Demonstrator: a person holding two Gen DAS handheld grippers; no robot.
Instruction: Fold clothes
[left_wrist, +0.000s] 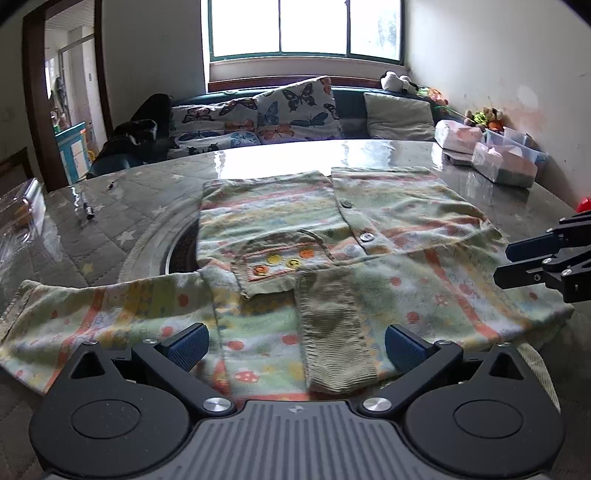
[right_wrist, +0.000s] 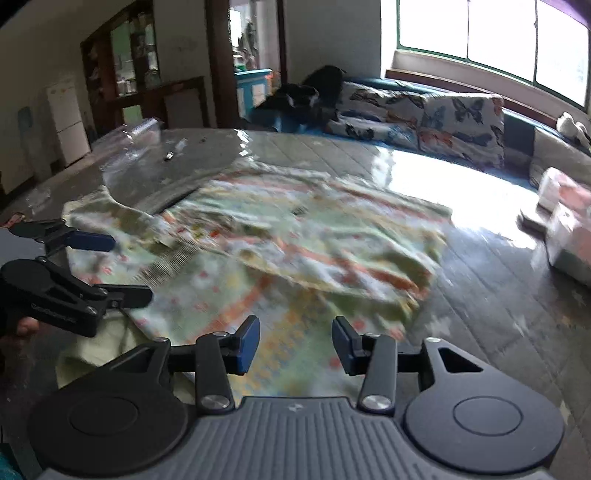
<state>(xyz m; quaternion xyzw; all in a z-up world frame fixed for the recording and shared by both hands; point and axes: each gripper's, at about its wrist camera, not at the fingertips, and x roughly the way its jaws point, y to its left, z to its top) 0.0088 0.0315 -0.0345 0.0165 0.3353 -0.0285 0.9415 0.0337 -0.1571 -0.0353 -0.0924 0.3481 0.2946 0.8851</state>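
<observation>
Pen (left_wrist: 88, 211) at 10 o'clock on the table (left_wrist: 110, 236). Patterned cardigan (left_wrist: 295, 236) spread flat mid-table, one sleeve out toward 9, ribbed cuff (left_wrist: 334, 343) folded in at 6. Left gripper (left_wrist: 295, 349) spread wide above cuff, gripping nothing. Right gripper (right_wrist: 295, 343) at 3, parted, empty, over cardigan's near edge. Boxes (left_wrist: 504, 168) at 2.

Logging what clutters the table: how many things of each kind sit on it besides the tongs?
Patterned garment: 1
Boxes at the far right: 3
Pen: 1
Clear plastic container at the left: 1
Total: 6
</observation>
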